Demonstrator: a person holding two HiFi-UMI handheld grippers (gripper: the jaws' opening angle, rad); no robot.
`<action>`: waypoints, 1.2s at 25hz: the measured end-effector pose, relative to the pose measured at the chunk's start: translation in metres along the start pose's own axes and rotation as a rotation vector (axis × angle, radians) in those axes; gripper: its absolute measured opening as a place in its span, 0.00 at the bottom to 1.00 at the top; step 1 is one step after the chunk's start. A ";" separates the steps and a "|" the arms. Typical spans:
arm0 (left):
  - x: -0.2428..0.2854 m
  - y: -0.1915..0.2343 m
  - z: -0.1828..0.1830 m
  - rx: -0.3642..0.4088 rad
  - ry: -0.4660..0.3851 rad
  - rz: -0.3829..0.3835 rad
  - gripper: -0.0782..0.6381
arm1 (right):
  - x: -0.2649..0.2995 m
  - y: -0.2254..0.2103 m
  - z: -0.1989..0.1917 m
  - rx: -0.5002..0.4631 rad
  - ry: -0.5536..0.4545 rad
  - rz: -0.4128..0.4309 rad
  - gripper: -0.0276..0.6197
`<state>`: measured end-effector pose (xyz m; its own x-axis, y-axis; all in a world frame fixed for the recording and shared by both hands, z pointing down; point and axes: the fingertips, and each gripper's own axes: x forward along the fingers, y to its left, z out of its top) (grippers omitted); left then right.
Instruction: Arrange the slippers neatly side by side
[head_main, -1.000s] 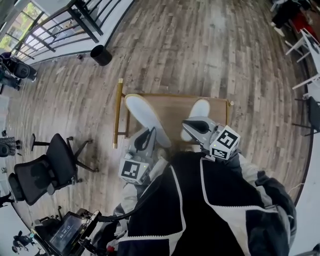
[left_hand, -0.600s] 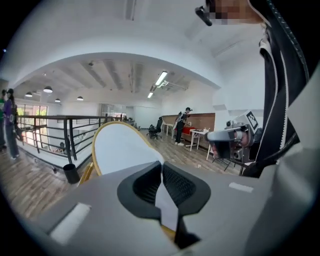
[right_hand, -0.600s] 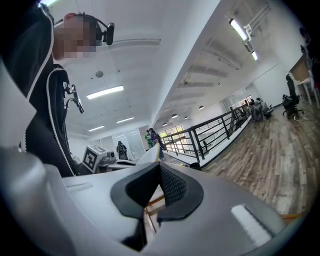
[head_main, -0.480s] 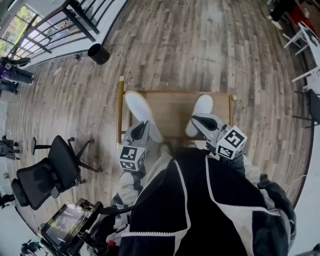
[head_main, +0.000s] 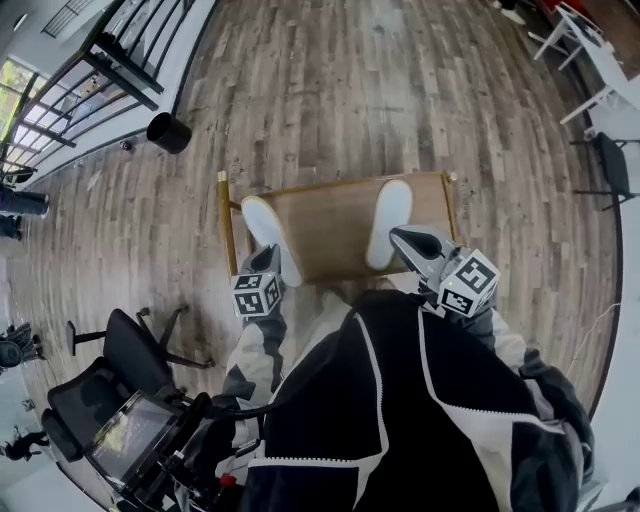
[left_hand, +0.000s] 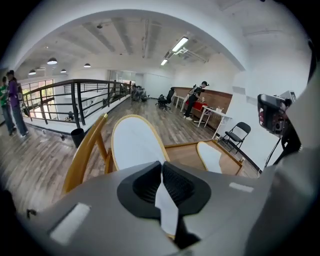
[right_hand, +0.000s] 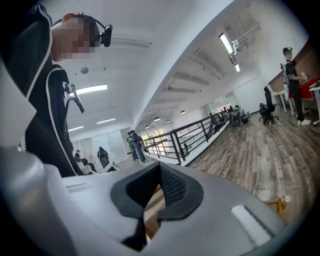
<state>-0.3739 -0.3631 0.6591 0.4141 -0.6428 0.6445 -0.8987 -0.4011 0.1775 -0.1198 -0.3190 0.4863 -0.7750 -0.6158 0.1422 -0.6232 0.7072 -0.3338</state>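
Currently pinching the near edge of the white, tan-rimmed flat slipper (head_main: 262, 228) between the clenched jaws of the left gripper (head_main: 267, 257), at the left end of the low light-brown wooden table (head_main: 330, 225). Hanging the right gripper (head_main: 400, 237) clamped on nothing, just beside the second white slipper (head_main: 388, 220), lying near the table's right end and well apart from the first. Judging the step in hand as bringing the gripped slipper rightward toward its mate. Probably best going about it by lifting only enough to clear the wood, gripping firmly since a thin edge could slide out or fold, turning the toe to point the same way as the other one, lining up the heels, and setting it down just beside without nudging the resting slipper or overhanging the table's rim.
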 end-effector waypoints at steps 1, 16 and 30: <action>0.009 0.003 -0.005 -0.002 0.024 -0.003 0.15 | -0.002 -0.002 -0.001 0.003 0.001 -0.013 0.05; 0.069 0.037 -0.048 0.081 0.251 0.028 0.15 | -0.034 -0.009 -0.008 0.013 -0.002 -0.127 0.05; 0.099 0.038 -0.076 0.149 0.391 -0.009 0.15 | -0.033 -0.006 -0.013 0.031 0.022 -0.127 0.05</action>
<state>-0.3777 -0.3923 0.7868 0.3104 -0.3540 0.8822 -0.8526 -0.5142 0.0936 -0.0923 -0.2983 0.4957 -0.6924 -0.6917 0.2055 -0.7132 0.6127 -0.3405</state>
